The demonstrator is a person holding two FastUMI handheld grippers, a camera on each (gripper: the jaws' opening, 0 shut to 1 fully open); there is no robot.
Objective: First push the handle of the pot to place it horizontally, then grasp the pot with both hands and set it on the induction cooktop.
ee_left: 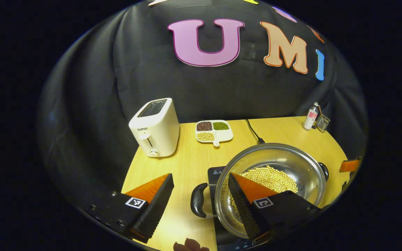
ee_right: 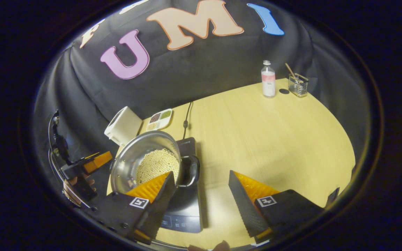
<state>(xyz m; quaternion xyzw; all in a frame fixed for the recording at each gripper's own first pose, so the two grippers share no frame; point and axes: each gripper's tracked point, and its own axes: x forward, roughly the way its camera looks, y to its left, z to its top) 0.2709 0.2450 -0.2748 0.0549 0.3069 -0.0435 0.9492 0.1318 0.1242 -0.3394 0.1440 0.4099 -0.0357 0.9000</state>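
Left gripper: its two fingers are spread wide apart and hold nothing. One finger is over the bare table, the other is in front of the pot's near rim. The pot's black handle sits in the gap between them.
Right gripper: its fingers are wide apart too and grip nothing. The pot's other black handle is in the gap, close to one finger.
Pot: shiny metal, no lid, sitting flat on the induction cooktop. Its two loop handles stick out sideways, one on each side.
Inside the pot: a heap of small pale yellow beans.
Table: light wood, and the cooktop rests on it with a black cord running to the back.
Toaster: white, standing at the back, well apart from the pot.
Bean dish: white, split into parts with dark, green and pale beans, just beside the toaster.
Bottle: clear, upright near the far edge.
Wire holder: next to the bottle, with a stick in it.
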